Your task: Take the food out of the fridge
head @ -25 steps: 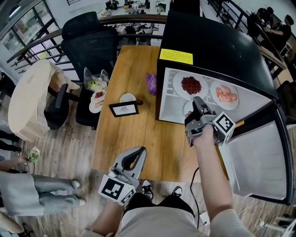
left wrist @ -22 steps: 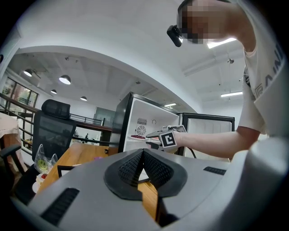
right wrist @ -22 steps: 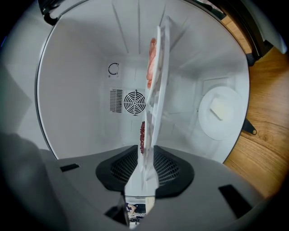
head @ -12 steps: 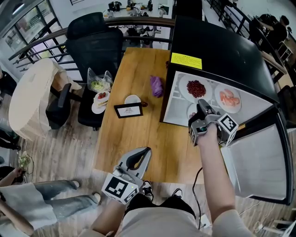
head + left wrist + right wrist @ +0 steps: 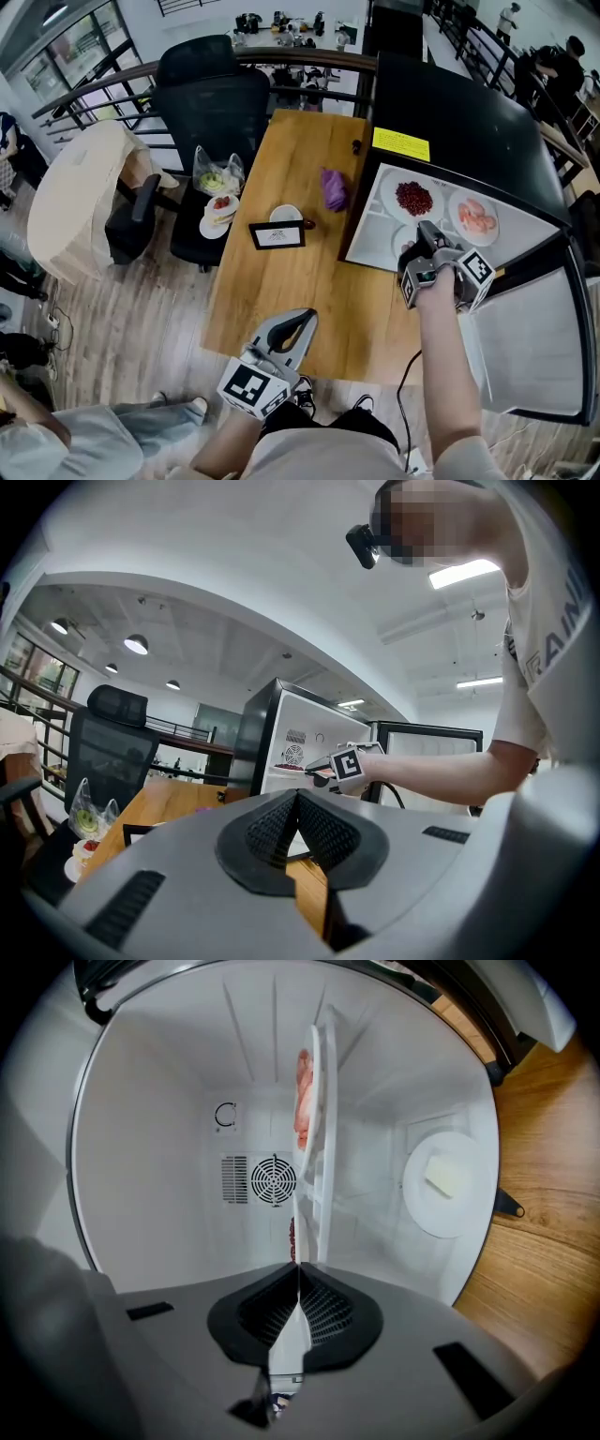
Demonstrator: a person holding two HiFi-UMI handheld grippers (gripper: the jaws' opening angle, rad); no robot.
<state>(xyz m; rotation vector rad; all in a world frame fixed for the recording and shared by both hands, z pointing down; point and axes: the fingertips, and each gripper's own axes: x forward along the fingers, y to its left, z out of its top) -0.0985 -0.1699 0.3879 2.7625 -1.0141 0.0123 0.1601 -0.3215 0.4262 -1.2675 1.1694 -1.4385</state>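
Note:
The black mini fridge (image 5: pixel 450 122) stands open on the wooden table (image 5: pixel 281 281). Its white shelf (image 5: pixel 323 1147) carries a plate of red beans (image 5: pixel 413 198) and a plate of pink meat (image 5: pixel 478 216). My right gripper (image 5: pixel 427 228) reaches to the shelf front; its jaws have just been closing. In the right gripper view the right gripper (image 5: pixel 298 1269) is shut on a thin white plate rim, with the red beans (image 5: pixel 292 1234) just past the tips. A lower plate (image 5: pixel 448 1180) holds a pale yellow block. My left gripper (image 5: pixel 300 319) hangs shut and empty at the table's near edge.
The fridge door (image 5: pixel 525 347) hangs open at the right. On the table lie a purple bundle (image 5: pixel 333 189), a framed card (image 5: pixel 277 234) and a small white dish (image 5: pixel 286 215). A black chair (image 5: pixel 211 103) with bagged food (image 5: pixel 217 178) stands at the left.
The head view has drifted, so everything sits further right and lower in the picture. My right gripper stays at the shelf front. The left gripper keeps its place.

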